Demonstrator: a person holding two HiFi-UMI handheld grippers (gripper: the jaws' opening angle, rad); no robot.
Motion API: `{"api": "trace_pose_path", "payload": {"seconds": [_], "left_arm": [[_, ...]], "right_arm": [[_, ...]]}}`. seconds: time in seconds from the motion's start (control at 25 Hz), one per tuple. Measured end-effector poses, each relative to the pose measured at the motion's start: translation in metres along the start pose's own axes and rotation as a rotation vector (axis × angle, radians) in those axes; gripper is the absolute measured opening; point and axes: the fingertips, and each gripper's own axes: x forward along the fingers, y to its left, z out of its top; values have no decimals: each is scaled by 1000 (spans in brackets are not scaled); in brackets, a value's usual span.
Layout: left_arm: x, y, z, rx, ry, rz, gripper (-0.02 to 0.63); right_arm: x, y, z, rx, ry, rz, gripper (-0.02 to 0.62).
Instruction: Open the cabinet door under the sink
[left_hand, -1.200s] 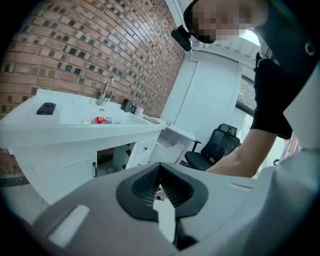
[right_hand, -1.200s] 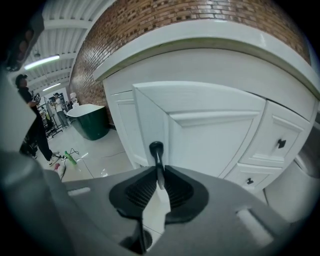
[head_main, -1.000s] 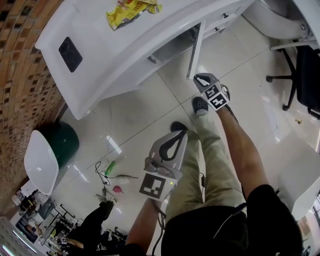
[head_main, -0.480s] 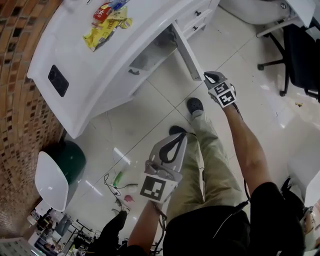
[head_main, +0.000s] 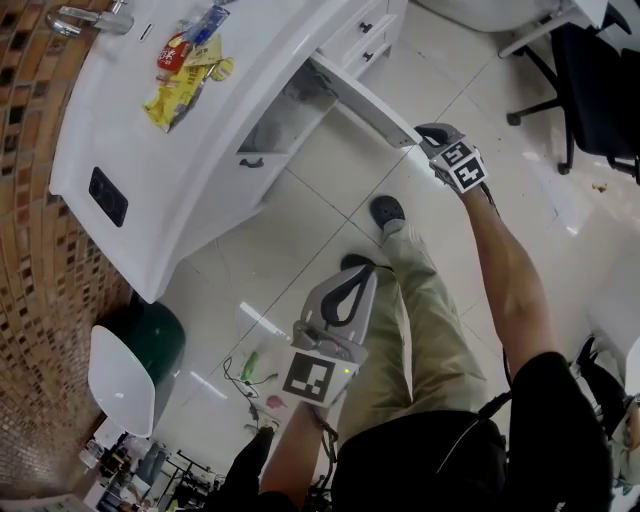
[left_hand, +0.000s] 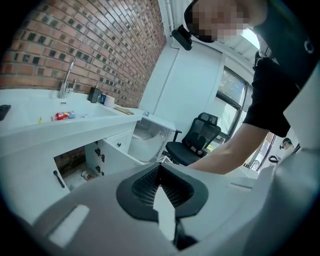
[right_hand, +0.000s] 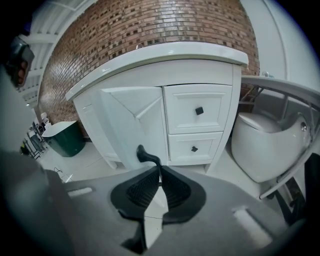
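Note:
The white cabinet door (head_main: 365, 100) under the sink counter (head_main: 140, 150) stands swung wide, showing the dark cabinet inside (head_main: 285, 110). My right gripper (head_main: 428, 135) is at the door's free edge. In the right gripper view the door (right_hand: 130, 117) fills the middle, and my right gripper (right_hand: 159, 170) is shut on its black curved handle (right_hand: 144, 153). My left gripper (head_main: 345, 285) hangs near my legs, away from the cabinet. In the left gripper view my left gripper (left_hand: 160, 167) is shut with nothing in it, and the open cabinet (left_hand: 75, 160) lies beyond.
Two drawers (right_hand: 197, 110) sit right of the door, with a white toilet (right_hand: 270, 135) beyond them. A black office chair (head_main: 600, 80) stands at the right. A green bin (head_main: 150, 335) and loose cables (head_main: 250, 370) are on the tiled floor. Snack packets (head_main: 185, 70) lie on the counter.
The door has swung further out from the cabinet, and my right gripper has travelled with its handle to the right. The left gripper has stayed by my legs.

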Motion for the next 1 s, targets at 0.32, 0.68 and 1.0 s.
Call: {"api": "trace_pose_path", "payload": {"seconds": [0.32,0.68,1.0], "left_arm": [[10,13,4,2,-2,8,17],[-9,16,18,30,-38,22,17],[-71,-9,36,81,-96,59,17]], "right_arm": [[-1,-11,2,11,-11,44,6],[-65,13,-27,151,-57,-51,5],[-178,154,32,182,-243,143,-8]]}}
